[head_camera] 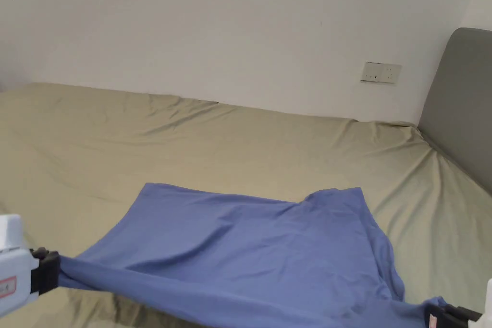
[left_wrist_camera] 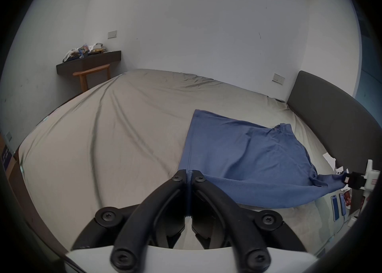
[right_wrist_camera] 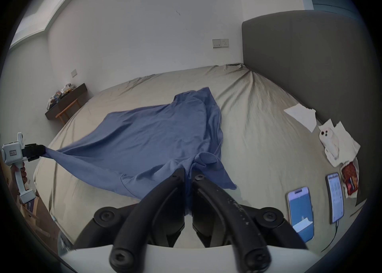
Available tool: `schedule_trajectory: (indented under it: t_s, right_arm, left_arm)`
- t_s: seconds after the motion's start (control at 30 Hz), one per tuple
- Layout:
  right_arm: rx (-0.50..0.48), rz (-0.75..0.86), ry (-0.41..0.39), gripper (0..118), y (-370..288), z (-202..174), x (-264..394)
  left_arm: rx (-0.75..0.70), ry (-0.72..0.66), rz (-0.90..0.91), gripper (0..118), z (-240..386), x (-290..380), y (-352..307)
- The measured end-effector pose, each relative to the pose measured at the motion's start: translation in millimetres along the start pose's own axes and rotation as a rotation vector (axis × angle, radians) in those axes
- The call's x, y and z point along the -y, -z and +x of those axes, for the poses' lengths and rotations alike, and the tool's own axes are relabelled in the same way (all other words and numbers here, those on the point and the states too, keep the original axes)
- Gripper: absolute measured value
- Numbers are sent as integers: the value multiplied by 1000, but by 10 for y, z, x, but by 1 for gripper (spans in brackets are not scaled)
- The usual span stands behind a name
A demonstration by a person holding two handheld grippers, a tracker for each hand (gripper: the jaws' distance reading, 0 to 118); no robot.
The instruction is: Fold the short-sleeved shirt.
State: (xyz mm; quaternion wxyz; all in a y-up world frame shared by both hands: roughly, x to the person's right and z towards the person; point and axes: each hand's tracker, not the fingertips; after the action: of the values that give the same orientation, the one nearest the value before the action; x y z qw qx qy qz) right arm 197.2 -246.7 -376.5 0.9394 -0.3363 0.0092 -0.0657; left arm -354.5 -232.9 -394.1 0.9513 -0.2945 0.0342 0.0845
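Observation:
A blue short-sleeved shirt (head_camera: pixel 250 252) lies spread on the beige bed (head_camera: pixel 240 151), its near edge lifted and stretched taut between both grippers. My left gripper (head_camera: pixel 53 271) sits at the lower left, shut on the shirt's near left corner (left_wrist_camera: pixel 189 176). My right gripper (head_camera: pixel 439 317) is at the lower right edge, shut on the near right corner (right_wrist_camera: pixel 189 174), where cloth bunches above its jaws. The shirt's far edge rests flat on the sheet. In the left gripper view the right gripper (left_wrist_camera: pixel 351 180) holds the stretched cloth; in the right gripper view the left gripper (right_wrist_camera: pixel 34 151) does.
A grey headboard (head_camera: pixel 461 103) bounds the bed on the right. Two phones (right_wrist_camera: pixel 300 213), white papers (right_wrist_camera: pixel 301 115) and a red packet (right_wrist_camera: pixel 349 178) lie on the bed near the headboard. A dark shelf with clutter (left_wrist_camera: pixel 91 60) and a wooden stool (left_wrist_camera: pixel 93 77) stand by the far wall.

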Motion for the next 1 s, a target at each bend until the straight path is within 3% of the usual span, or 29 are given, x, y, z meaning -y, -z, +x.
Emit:
schedule_trajectory:
  t_s: [0.1,0.37,0.6,0.9,0.97,1.0]
  right_arm:
    - [3,-14,-9,8,-129,-8,250]
    - [18,-59,63,8,-490,153,870]
    - [47,-110,172,8,-640,393,1287]
    - [72,-150,137,8,-556,321,1554]
    - [90,-159,94,15,-498,278,1598]
    - [99,-165,70,27,-465,261,1617]
  left_arm:
    - [-5,-29,-19,4,-70,288,-128]
    - [-27,-14,-75,4,-138,920,-476]
    - [-52,30,-138,4,-198,1277,-560]
    - [-89,61,-195,4,-141,1548,-449]
    - [-97,53,-207,7,-151,1583,-412]
    - [-103,40,-216,15,-163,1602,-377]
